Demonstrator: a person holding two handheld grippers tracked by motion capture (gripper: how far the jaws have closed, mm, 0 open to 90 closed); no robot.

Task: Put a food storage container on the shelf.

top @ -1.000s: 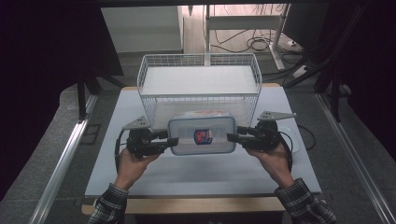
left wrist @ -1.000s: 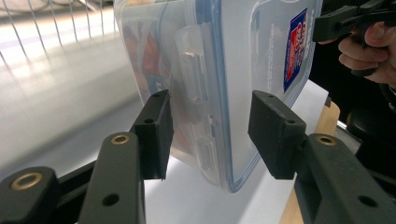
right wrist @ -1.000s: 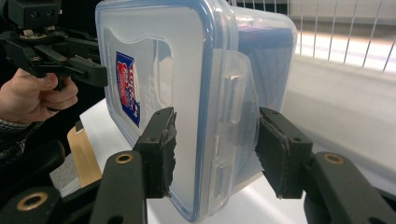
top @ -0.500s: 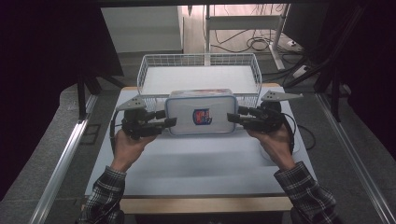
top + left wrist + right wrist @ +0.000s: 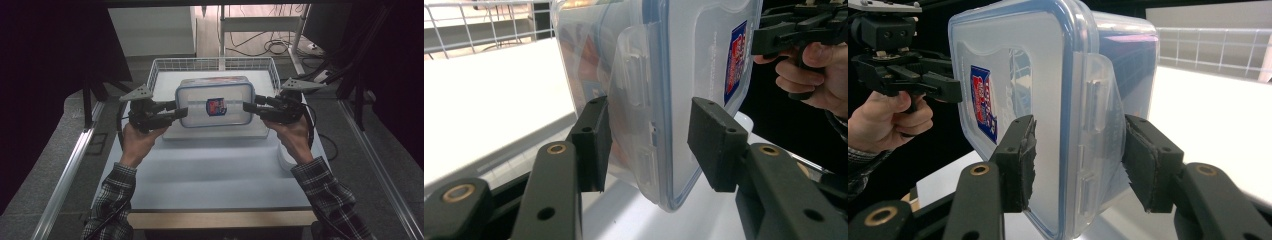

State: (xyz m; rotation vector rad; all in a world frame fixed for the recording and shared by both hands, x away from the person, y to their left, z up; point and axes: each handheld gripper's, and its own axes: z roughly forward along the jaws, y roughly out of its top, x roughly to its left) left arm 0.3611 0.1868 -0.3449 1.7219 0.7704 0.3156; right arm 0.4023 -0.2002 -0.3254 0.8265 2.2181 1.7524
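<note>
A clear plastic container (image 5: 215, 102) with a blue-sealed lid and a red and blue label hangs in the air, level, over the front part of the white wire basket (image 5: 161, 70). My left gripper (image 5: 179, 109) is shut on its left end, one pad on the lid and one under the base, astride the side latch (image 5: 636, 80). My right gripper (image 5: 250, 103) is shut on the right end in the same way. In the left gripper view the container (image 5: 694, 75) stands between my jaws (image 5: 649, 145). The right gripper view shows the container (image 5: 1048, 90) between that gripper's jaws (image 5: 1078, 160).
The wire basket stands at the back of the pale table (image 5: 210, 170), its rim below the container. A white rounded object (image 5: 286, 161) lies on the table under the right forearm. Metal rails (image 5: 65, 175) run along both sides, with dark floor beyond.
Both grippers have risen and moved away from the person with the container between them. It has gone from in front of the basket to above the basket's front part.
</note>
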